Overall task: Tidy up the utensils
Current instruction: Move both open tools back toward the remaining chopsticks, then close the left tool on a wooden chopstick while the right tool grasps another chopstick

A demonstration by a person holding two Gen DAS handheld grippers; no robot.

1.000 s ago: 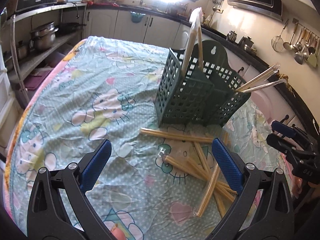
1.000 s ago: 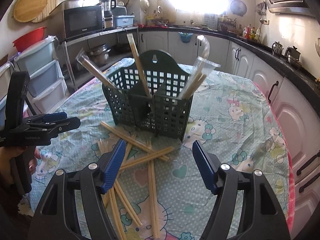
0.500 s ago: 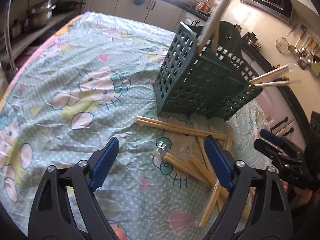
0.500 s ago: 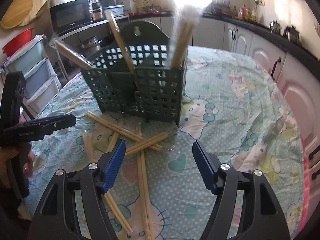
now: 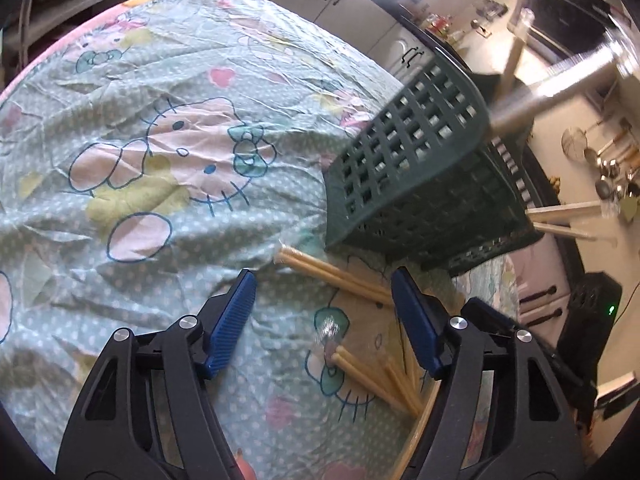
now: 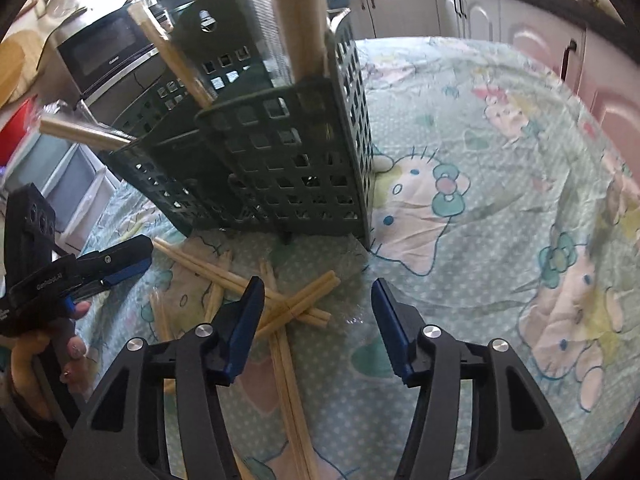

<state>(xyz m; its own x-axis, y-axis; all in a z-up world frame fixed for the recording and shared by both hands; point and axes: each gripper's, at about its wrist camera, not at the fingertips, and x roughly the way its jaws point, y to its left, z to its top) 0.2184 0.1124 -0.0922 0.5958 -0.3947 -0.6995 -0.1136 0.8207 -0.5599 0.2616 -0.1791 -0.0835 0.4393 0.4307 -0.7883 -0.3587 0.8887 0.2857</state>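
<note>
The wrapped chopstick pair lies just ahead of the open, empty right claw, axis seemingly 8-to-2 o'clock; the left claw, also open, is nearby.

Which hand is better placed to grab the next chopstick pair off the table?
Right, probably. The right tongs hang open directly over the crossed chopstick pairs in front of the green basket. The left tongs are open too, but mostly over bare tablecloth.

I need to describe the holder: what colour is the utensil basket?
Dark green, with a square-hole lattice; the utensil basket shows best in the right wrist view.
</note>
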